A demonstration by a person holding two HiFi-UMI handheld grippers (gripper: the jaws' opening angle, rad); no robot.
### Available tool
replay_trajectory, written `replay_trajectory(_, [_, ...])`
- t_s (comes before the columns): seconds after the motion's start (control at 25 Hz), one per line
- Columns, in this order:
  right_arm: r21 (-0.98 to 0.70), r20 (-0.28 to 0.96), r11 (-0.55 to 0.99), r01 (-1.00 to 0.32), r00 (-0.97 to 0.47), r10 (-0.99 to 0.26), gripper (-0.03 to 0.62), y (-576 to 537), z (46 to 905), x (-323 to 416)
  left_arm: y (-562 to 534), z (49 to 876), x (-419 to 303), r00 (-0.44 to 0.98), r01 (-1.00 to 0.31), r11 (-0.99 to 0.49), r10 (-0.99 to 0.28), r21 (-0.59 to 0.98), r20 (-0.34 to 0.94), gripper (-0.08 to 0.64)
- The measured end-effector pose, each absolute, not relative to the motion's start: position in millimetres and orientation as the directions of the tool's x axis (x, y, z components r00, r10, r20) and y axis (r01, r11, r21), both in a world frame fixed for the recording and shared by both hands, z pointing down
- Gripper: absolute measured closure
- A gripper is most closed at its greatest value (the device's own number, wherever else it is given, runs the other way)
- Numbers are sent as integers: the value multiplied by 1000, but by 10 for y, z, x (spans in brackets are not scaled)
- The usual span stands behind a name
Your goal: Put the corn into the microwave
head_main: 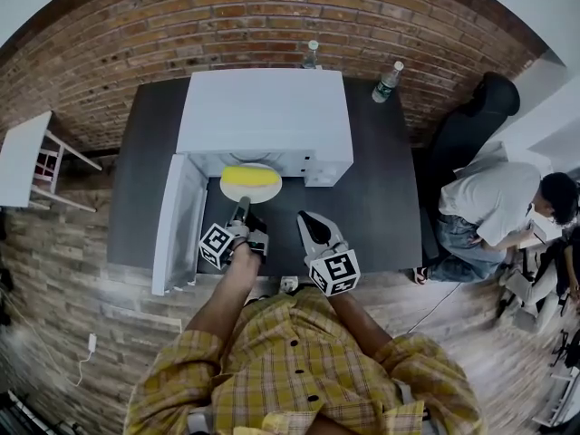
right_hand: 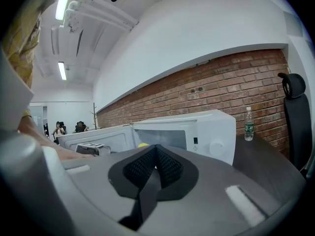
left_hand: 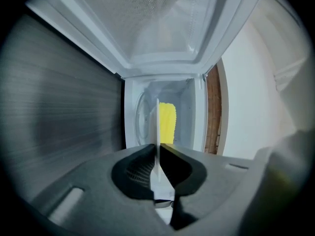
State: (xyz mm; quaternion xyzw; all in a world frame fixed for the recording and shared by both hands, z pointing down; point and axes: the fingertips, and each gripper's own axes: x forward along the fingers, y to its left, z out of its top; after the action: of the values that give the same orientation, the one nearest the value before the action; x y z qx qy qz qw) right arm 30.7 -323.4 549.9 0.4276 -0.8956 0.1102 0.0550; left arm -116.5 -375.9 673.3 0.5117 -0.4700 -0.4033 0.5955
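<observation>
Corn [head_main: 251,178] on plate [head_main: 263,195], long axis across microwave [head_main: 263,107] opening.

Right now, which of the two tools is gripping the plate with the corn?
The left tool: its jaws pinch the rim of the white plate carrying the corn, at the microwave mouth. The right tool is shut on nothing.

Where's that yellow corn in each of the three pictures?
Head view: corn at centre, on the plate at the microwave mouth.
Left gripper view: corn at centre, past the plate edge in the fingers.
Right gripper view: corn a tiny yellow spot just above the fingers.
Shared landmark: the white microwave's open door.
</observation>
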Motion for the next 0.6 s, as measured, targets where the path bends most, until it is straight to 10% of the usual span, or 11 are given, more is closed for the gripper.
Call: replay_trajectory(0.6, [-142, 212, 612, -778, -628, -749, 589, -3340, 5556, 372, -4252, 6994, -1244, 193, -1, 166, -968, 986, 163, 521])
